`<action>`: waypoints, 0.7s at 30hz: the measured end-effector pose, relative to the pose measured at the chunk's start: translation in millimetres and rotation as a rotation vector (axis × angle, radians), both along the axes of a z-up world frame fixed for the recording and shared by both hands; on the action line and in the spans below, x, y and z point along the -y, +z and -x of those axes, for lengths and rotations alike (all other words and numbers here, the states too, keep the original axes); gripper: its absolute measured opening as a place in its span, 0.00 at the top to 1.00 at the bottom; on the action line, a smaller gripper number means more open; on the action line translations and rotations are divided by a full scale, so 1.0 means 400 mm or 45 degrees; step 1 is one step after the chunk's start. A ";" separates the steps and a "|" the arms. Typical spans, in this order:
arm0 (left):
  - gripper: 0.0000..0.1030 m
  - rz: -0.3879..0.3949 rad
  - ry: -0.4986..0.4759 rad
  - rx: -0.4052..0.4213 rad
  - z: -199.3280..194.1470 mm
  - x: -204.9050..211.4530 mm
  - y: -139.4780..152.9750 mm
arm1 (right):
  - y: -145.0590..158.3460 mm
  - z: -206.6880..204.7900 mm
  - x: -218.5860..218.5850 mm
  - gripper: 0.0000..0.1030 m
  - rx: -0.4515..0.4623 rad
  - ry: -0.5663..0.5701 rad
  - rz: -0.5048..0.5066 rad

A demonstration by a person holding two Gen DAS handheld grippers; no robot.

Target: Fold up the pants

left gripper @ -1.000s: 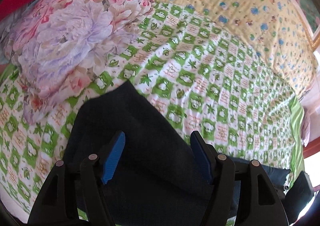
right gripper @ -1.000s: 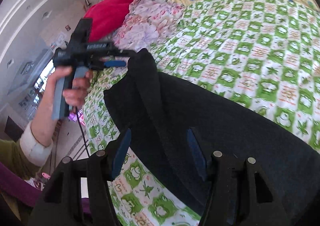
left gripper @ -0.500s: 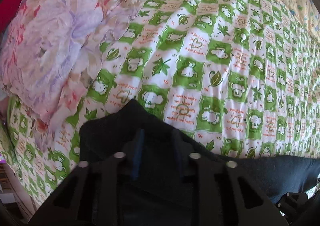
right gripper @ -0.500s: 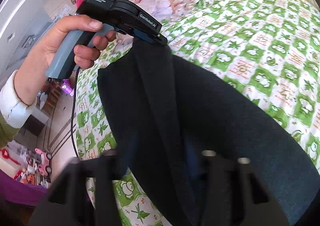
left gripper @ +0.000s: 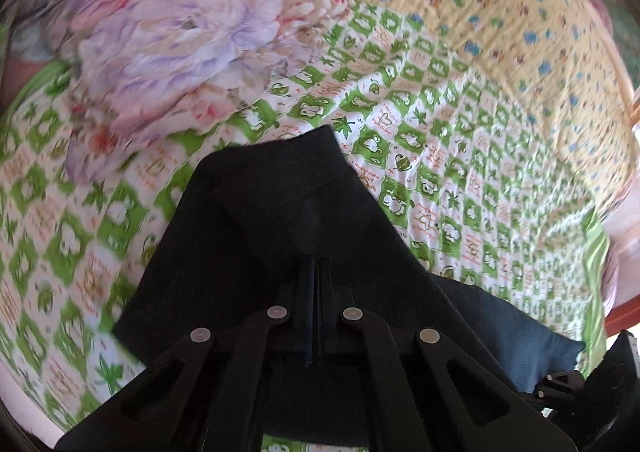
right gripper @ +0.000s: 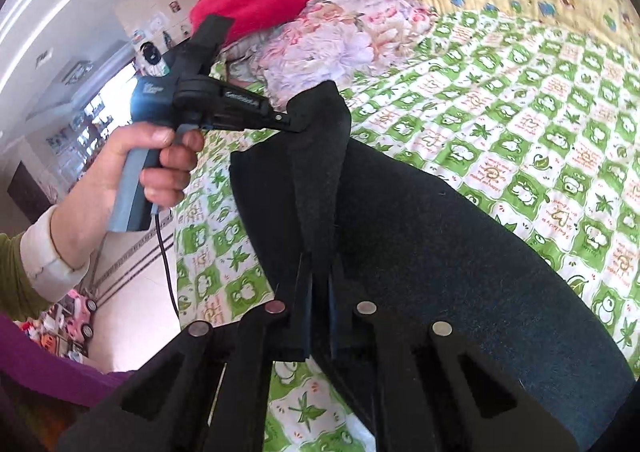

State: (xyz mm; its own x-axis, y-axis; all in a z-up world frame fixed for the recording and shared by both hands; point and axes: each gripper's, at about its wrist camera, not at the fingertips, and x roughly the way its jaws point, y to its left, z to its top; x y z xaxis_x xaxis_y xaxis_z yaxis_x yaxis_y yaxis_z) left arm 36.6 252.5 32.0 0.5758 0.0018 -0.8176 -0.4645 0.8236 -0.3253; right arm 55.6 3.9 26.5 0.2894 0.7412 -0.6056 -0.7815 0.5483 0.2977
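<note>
Bed: pants pinched betw. claws

The dark pants run out of the left wrist picture at the bottom, so their full length cannot be seen, and in the right wrist view they leave at the lower right corner. Fabric hides the fingertips of the left gripper, and likewise those of the right gripper, pinched into a raised fold. The checked bedsheet is smeared by motion blur on the left side of the left wrist picture, its printed words unreadable. The floral quilt is cut by the upper left rim. Toys on the floor are too small to identify.
</note>
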 end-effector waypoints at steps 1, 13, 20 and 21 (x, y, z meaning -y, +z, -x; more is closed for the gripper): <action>1.00 0.029 0.016 0.025 0.020 -0.004 -0.002 | 0.000 0.004 0.001 0.93 0.004 0.003 0.003; 0.23 -0.122 0.039 -0.039 -0.102 0.023 0.105 | -0.024 0.016 -0.019 0.93 0.026 0.008 0.074; 0.23 -0.238 0.127 -0.304 -0.202 0.064 0.042 | -0.024 0.031 -0.023 0.93 0.090 0.031 0.117; 0.23 -0.255 0.129 -0.319 -0.209 0.069 0.039 | -0.023 0.031 -0.021 0.93 0.096 0.034 0.119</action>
State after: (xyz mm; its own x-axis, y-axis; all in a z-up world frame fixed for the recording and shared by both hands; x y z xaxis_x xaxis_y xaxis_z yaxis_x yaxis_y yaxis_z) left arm 120.2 224.9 47.6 0.3459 0.2240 -0.9111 -0.5923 0.8052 -0.0269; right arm 43.0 12.5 17.4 0.3180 0.6904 -0.6498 -0.8143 0.5499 0.1858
